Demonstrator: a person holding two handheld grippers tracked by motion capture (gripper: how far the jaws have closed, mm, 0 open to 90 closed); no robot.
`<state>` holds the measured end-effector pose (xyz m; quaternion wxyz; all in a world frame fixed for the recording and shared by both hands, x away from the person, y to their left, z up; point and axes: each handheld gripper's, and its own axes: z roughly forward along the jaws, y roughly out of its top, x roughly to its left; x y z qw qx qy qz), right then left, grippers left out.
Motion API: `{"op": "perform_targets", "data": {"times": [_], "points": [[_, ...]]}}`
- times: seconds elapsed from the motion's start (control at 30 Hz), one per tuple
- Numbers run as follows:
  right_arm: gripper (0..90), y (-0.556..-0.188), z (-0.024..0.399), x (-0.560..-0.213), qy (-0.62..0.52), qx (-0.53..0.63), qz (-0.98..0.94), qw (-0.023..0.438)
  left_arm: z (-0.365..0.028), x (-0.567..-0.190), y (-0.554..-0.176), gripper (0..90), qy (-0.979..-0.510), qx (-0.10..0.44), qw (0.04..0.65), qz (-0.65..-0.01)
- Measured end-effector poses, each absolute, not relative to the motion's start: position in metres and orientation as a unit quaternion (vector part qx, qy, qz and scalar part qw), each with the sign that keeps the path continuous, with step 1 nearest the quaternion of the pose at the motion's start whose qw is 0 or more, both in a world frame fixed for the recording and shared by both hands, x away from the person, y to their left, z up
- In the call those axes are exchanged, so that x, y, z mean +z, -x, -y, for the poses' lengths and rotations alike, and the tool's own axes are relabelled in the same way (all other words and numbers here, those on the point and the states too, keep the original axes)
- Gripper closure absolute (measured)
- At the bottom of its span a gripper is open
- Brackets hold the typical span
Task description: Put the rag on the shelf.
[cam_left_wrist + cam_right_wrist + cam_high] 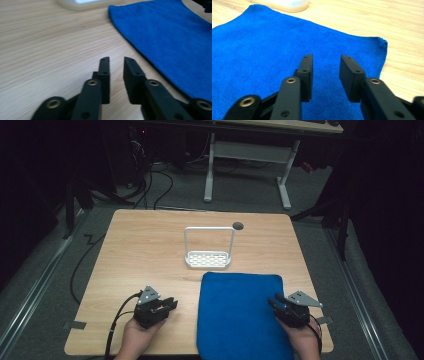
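- Lying flat on the table (pixel 145 250), blue cloth (pixel 240 317), spread at the near edge, right of centre, its near hem overhanging that edge.
- Standing just beyond the cloth's far edge, white wire rack (pixel 208 251), upright, handle arched over a perforated base; near the cloth, contact not determinable.
- Sitting near the far edge, right of the rack, small dark round object (pixel 238 225); identity not determinable.
- Resting near the near edge, left of the cloth, left gripper (pixel 170 304), held in a hand (pixel 137 337), jaws pointing right toward the cloth's left edge.
- Left gripper (pixel 116 61) in its own view: jaws parted by a narrow gap, nothing between them, bare wood beneath; cloth (pixel 172 42) just beside the tips, not touched.
- Positioned at the cloth's right edge near the near right corner, right gripper (pixel 274 301), held in a hand (pixel 305 342), jaws aimed left over the cloth.
- Right gripper (pixel 327 60) in its own view: jaws parted, released, gripping nothing; cloth (pixel 262 50) lying beneath and ahead of the tips, its far right corner (pixel 382 42) slightly raised.
- Contact between right jaw tips and cloth: cannot tell.
- Trailing from the left gripper toward the near edge, black cable (pixel 116 320).
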<state>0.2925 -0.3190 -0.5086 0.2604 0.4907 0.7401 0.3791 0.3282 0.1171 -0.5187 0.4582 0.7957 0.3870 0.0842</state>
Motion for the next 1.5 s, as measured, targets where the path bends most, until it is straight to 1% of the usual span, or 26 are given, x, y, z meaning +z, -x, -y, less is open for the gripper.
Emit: {"op": "perform_targets", "data": {"times": [0.03,0.17,0.2,0.23,0.3,0.33,0.37,0.4,0.43,0.6,0.73,0.87,0.9,1.03,1.1,1.17,1.23,1.33,1.4,1.43,1.47,1.5], "points": [[69.4,-0.293,0.321,-0.51,-0.492,0.38,-0.742,0.252,-0.105,-0.517,-0.327,83.1,-0.801,0.078,0.461,-0.374],[74.1,-0.294,0.323,-0.512,-0.498,0.381,-0.74,0.242,-0.074,-0.517,-0.322,89.3,-0.82,0.064,0.457,-0.338],[74.1,-0.294,0.323,-0.512,-0.498,0.381,-0.74,0.242,-0.074,-0.517,-0.322,90.0,-0.82,0.064,0.457,-0.338],[78.9,-0.294,0.324,-0.512,-0.498,0.382,-0.74,0.242,-0.067,-0.518,-0.322,90.0,-0.823,0.058,0.457,-0.332],[81.8,-0.293,0.324,-0.512,-0.497,0.382,-0.74,0.244,-0.048,-0.523,-0.321,90.0,-0.838,0.052,0.445,-0.312],[81.8,-0.293,0.324,-0.512,-0.497,0.382,-0.74,0.244,-0.048,-0.523,-0.321,90.0,-0.838,0.052,0.445,-0.312],[88.8,-0.293,0.324,-0.511,-0.494,0.379,-0.743,0.246,-0.037,-0.526,-0.319,90.0,-0.847,0.048,0.435,-0.301],[88.8,-0.293,0.324,-0.511,-0.494,0.379,-0.743,0.246,-0.037,-0.526,-0.319,90.0,-0.847,0.048,0.435,-0.301],[90.0,-0.292,0.324,-0.51,-0.492,0.378,-0.743,0.252,-0.028,-0.53,-0.317,90.0,-0.861,0.048,0.417,-0.287],[90.0,-0.291,0.325,-0.509,-0.491,0.376,-0.743,0.256,-0.027,-0.53,-0.318,90.0,-0.869,0.051,0.405,-0.279],[90.0,-0.293,0.326,-0.509,-0.498,0.379,-0.739,0.251,-0.033,-0.53,-0.316,90.0,-0.868,0.048,0.407,-0.281],[90.0,-0.297,0.321,-0.508,-0.491,0.384,-0.741,0.25,-0.049,-0.53,-0.31,90.0,-0.865,0.052,0.407,-0.289],[90.0,-0.299,0.319,-0.508,-0.489,0.385,-0.743,0.247,-0.061,-0.53,-0.305,90.0,-0.863,0.054,0.405,-0.296],[90.0,-0.305,0.308,-0.509,-0.473,0.389,-0.752,0.242,-0.078,-0.528,-0.298,90.0,-0.864,0.062,0.395,-0.306],[90.0,-0.307,0.302,-0.51,-0.466,0.389,-0.759,0.238,-0.096,-0.527,-0.294,90.0,-0.861,0.073,0.387,-0.322],[90.0,-0.308,0.298,-0.51,-0.459,0.389,-0.763,0.235,-0.1,-0.528,-0.293,90.0,-0.859,0.071,0.388,-0.327],[90.0,-0.312,0.287,-0.512,-0.446,0.387,-0.775,0.227,-0.117,-0.528,-0.29,90.0,-0.851,0.065,0.391,-0.345],[90.0,-0.314,0.28,-0.514,-0.433,0.385,-0.784,0.222,-0.124,-0.528,-0.286,90.0,-0.849,0.066,0.39,-0.35],[90.0,-0.314,0.275,-0.515,-0.424,0.382,-0.791,0.219,-0.132,-0.528,-0.283,87.4,-0.848,0.07,0.387,-0.355],[89.0,-0.314,0.273,-0.515,-0.421,0.381,-0.794,0.219,-0.139,-0.526,-0.282,84.3,-0.843,0.082,0.388,-0.365],[89.0,-0.314,0.273,-0.515,-0.421,0.381,-0.794,0.219,-0.139,-0.526,-0.282,81.5,-0.843,0.082,0.388,-0.365],[86.3,-0.314,0.271,-0.516,-0.417,0.381,-0.796,0.217,-0.144,-0.523,-0.286,78.5,-0.83,0.084,0.403,-0.376]]}}
